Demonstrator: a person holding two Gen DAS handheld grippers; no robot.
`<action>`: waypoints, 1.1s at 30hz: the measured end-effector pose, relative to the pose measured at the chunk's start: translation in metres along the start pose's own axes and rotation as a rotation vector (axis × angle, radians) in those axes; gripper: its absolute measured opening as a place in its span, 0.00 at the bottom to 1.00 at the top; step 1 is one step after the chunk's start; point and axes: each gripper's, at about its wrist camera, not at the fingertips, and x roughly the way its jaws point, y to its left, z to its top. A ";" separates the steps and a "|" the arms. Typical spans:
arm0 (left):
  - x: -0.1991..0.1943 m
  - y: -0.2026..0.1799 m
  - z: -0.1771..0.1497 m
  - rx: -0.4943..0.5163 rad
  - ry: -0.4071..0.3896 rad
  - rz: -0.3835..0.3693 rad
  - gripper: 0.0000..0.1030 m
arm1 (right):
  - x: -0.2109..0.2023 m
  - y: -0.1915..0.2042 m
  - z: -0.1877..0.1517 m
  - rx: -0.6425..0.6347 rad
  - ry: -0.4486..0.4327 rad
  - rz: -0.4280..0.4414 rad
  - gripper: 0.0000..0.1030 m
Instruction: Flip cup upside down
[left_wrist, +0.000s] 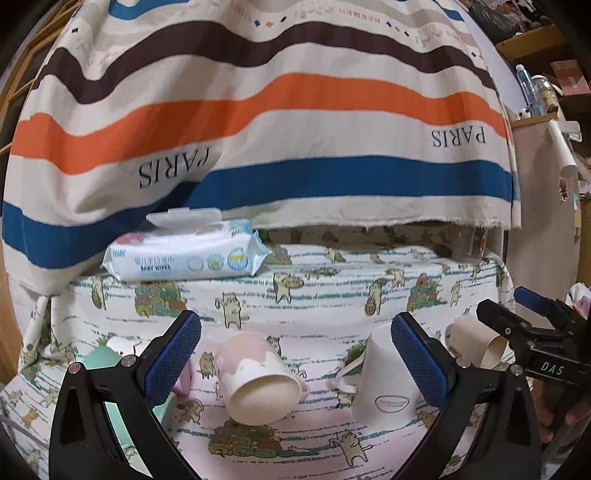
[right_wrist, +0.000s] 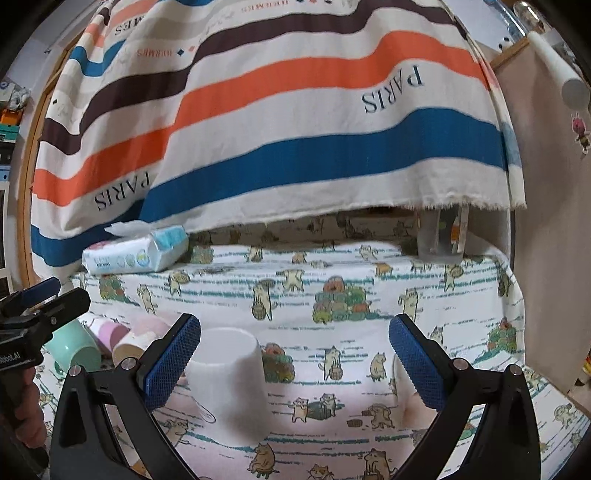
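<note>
A pink-and-white cup (left_wrist: 258, 380) lies on its side on the cat-print cloth, mouth toward me, between the fingers of my open left gripper (left_wrist: 295, 362). A white mug (left_wrist: 384, 380) stands upside down by the left gripper's right finger; in the right wrist view the white mug (right_wrist: 227, 384) stands just inside the left finger of my open, empty right gripper (right_wrist: 295, 365). A paper cup (left_wrist: 476, 343) lies on its side by the right gripper (left_wrist: 532, 332). A mint cup (right_wrist: 75, 349) and a pink cup (right_wrist: 110, 332) lie at the left, under the left gripper (right_wrist: 40, 295).
A pack of baby wipes (left_wrist: 184, 251) lies at the back left of the table. A striped PARIS cloth (left_wrist: 277, 110) hangs behind. A clear container (right_wrist: 441, 236) stands at the back right. A cabinet side (right_wrist: 546, 221) borders the right.
</note>
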 end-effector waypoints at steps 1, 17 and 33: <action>0.001 0.001 -0.003 -0.004 0.003 0.000 0.99 | 0.002 -0.001 -0.002 0.002 0.007 -0.001 1.00; 0.039 0.010 -0.028 -0.039 0.176 0.040 0.99 | 0.031 0.007 -0.017 -0.045 0.175 -0.048 1.00; 0.034 0.004 -0.028 -0.010 0.163 0.053 0.99 | 0.025 0.010 -0.015 -0.071 0.154 -0.036 1.00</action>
